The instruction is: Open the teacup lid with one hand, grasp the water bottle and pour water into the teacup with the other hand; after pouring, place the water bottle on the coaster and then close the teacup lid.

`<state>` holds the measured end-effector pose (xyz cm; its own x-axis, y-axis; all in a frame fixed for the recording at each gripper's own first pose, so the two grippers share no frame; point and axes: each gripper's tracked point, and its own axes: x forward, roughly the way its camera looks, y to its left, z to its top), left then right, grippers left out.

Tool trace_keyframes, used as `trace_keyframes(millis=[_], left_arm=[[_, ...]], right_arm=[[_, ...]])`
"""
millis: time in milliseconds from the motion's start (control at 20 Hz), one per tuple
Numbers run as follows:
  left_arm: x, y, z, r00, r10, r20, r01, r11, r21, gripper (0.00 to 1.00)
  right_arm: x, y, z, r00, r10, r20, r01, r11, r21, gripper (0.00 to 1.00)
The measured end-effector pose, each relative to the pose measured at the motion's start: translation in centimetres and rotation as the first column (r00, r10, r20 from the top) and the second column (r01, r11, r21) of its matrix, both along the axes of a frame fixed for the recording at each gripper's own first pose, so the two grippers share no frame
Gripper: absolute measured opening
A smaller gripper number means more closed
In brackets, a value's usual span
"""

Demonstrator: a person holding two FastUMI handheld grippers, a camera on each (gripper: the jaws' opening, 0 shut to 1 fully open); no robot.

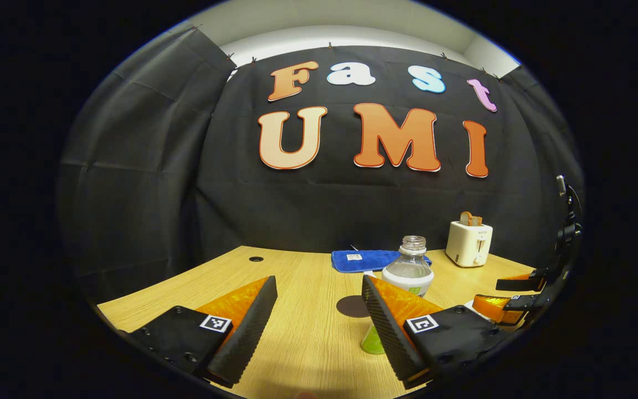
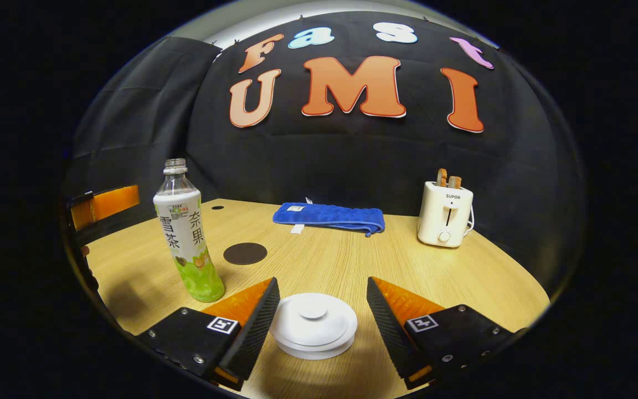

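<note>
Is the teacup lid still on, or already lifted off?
On. The white lid sits flat on the teacup, between the open fingers of the right gripper, which are not touching it.

My uncapped water bottle [image 2: 186,235] stands upright near the desk's left edge. The dark round coaster [image 2: 245,253] lies flat just beside it. The white teacup lid [image 2: 312,324] sits closed at the near edge.

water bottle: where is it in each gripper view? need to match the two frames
Left gripper view: water bottle right of centre, partly behind the left tongs' right finger.
Right gripper view: water bottle stands at left, clear of the right tongs.
Shared landmark: dark round coaster, beside the bottle in both.
</note>
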<state>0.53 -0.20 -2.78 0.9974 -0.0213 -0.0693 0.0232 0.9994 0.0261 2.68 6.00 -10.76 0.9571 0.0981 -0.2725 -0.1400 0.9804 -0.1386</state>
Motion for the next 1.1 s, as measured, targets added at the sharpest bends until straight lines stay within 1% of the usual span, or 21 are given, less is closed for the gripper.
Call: trace_keyframes(millis=[50,150,200,250,300,350,400,450,500,600,650,700,750,800,850,900,1000,1100], left_arm=[[0.0,0.0,-0.1,1.000,0.001,-0.002,-0.001,1.000,0.000,0.99],[0.1,0.2,-0.2,1.000,0.002,-0.008,-0.002,1.000,-0.002,0.99],[0.1,0.2,-0.4,1.000,0.003,-0.011,-0.003,1.000,-0.003,0.99],[0.1,0.2,-0.4,1.000,0.003,-0.012,-0.003,1.000,-0.003,0.99],[0.1,0.3,-0.4,1.000,0.004,-0.014,-0.004,1.000,-0.003,0.99],[0.2,0.3,-0.4,1.000,0.006,-0.014,-0.006,1.000,0.000,0.99],[0.2,0.4,-0.6,1.000,0.008,-0.016,-0.008,1.000,0.006,0.99],[0.2,0.3,-0.7,1.000,0.007,-0.017,-0.007,1.000,0.009,0.99],[0.1,0.2,-0.6,1.000,0.006,-0.016,-0.006,1.000,0.009,0.99],[0.1,0.2,-0.5,1.000,0.005,-0.013,-0.005,1.000,0.007,0.99],[0.1,0.3,-0.4,1.000,0.006,-0.012,-0.006,1.000,0.009,0.99],[0.1,0.4,-0.5,1.000,0.007,-0.012,-0.007,1.000,0.009,0.99],[0.1,0.4,-0.5,1.000,0.008,-0.013,-0.008,1.000,0.008,0.99],[0.1,0.3,-0.6,1.000,0.009,-0.013,-0.008,1.000,0.006,0.99],[0.1,0.3,-0.6,1.000,0.008,-0.013,-0.008,1.000,0.003,0.99],[0.1,0.2,-0.5,1.000,0.007,-0.012,-0.006,1.000,0.001,0.99],[0.0,0.1,-0.4,1.000,0.006,-0.010,-0.006,1.000,0.002,0.99],[0.1,0.3,-0.1,1.000,0.012,-0.002,-0.012,1.000,-0.001,0.99]], right_arm=[[0.0,0.1,-0.1,1.000,0.003,-0.005,-0.003,1.000,0.001,0.93],[0.1,0.1,-0.6,1.000,0.007,-0.016,-0.007,1.000,0.003,0.86],[0.1,0.3,-0.8,1.000,0.012,-0.023,-0.012,1.000,0.004,0.81],[0.1,0.4,-0.9,0.999,0.019,-0.027,-0.018,1.000,0.005,0.78],[0.1,0.6,-1.0,0.999,0.026,-0.030,-0.026,1.000,0.003,0.72],[0.0,0.7,-1.2,0.999,0.031,-0.032,-0.031,1.000,-0.004,0.69],[0.1,0.8,-1.4,0.999,0.037,-0.034,-0.037,0.999,-0.011,0.63],[0.1,1.0,-1.5,0.998,0.043,-0.037,-0.043,0.999,-0.015,0.59],[0.0,1.1,-1.4,0.999,0.044,-0.033,-0.044,0.999,-0.020,0.52],[0.0,1.1,-1.3,0.999,0.047,-0.027,-0.047,0.999,-0.023,0.45],[0.1,0.9,-1.3,0.999,0.043,-0.026,-0.043,0.999,-0.020,0.46],[0.1,0.9,-1.2,0.999,0.042,-0.026,-0.042,0.999,-0.013,0.34],[0.1,0.9,-1.2,0.999,0.043,-0.027,-0.044,0.999,-0.008,0.30],[0.0,0.9,-1.2,0.999,0.046,-0.025,-0.046,0.999,-0.011,0.27],[0.1,1.0,-1.3,0.999,0.047,-0.022,-0.047,0.999,-0.019,0.28],[0.3,1.0,-1.3,0.999,0.045,-0.017,-0.046,0.999,-0.023,0.24],[0.2,0.9,-1.2,0.999,0.046,-0.014,-0.046,0.999,-0.011,0.20],[0.4,0.6,-1.2,0.999,0.039,-0.017,-0.039,0.999,0.010,0.18]])
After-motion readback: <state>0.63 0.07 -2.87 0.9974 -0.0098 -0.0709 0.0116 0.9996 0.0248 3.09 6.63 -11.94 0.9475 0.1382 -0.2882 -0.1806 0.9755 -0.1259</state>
